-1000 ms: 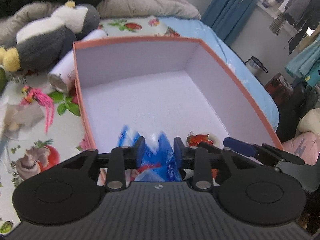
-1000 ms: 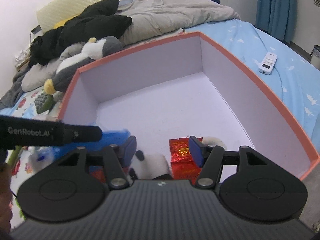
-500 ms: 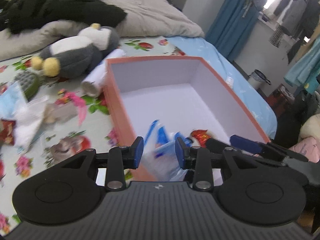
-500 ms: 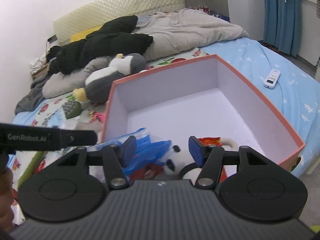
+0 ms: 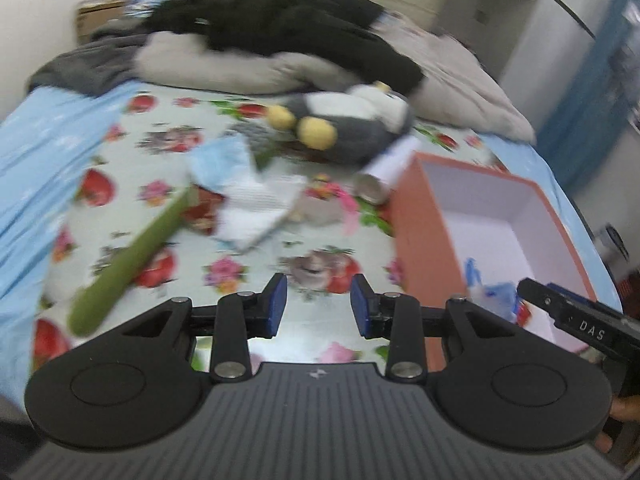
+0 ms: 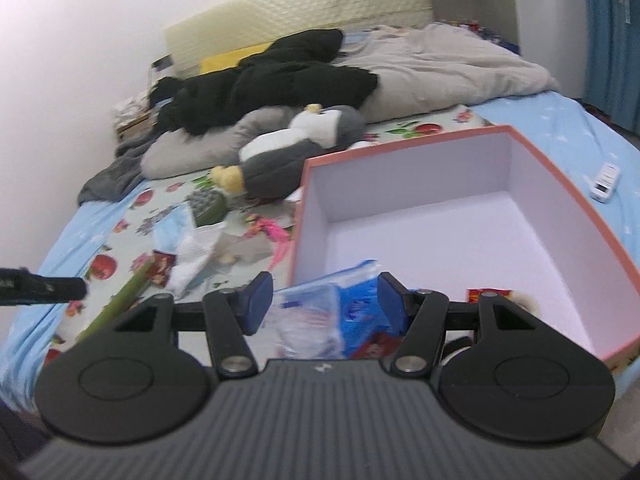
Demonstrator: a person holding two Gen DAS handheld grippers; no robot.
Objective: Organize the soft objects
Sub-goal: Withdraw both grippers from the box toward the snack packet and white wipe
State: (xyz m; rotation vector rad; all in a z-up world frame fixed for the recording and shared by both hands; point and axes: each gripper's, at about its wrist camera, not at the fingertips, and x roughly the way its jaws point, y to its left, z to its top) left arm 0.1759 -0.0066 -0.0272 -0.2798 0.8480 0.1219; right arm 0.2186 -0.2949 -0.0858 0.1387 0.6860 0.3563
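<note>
The bed (image 6: 568, 136) carries everything here, and its clutter is the main hazard. The open box (image 6: 576, 216) sits toward the bed's right edge, its near corner close to the foot edge. A careless push on its near wall could, I judge, slide it off.

The penguin plush (image 5: 352, 128) lies toward the middle of the bed, just beyond the box's far left corner, beside a white tube (image 5: 384, 176). Being the bulkiest item, it may not fit between jaws set this narrowly and could slip or drag neighbours along.

The green plush stick (image 5: 128, 264) lies slantwise near the bed's left edge. Gripped at one end, it would probably droop and catch the box's rim.

The white cloth (image 5: 256, 208) sits in the middle with a light-blue piece (image 5: 224, 160) touching it. A pinch there may lift both or only a fold.

The blue plastic bag (image 6: 344, 312) lies inside the box at its near left corner.

The left gripper (image 5: 316, 306) hovers over bare flowered sheet, jaws apart and empty. The stick is off to their left, the cloth beyond them, neither touching.

The right gripper (image 6: 326, 300) stands with jaws apart over the box's near corner. The bag shows between them, but seemingly below and unpinched.
</note>
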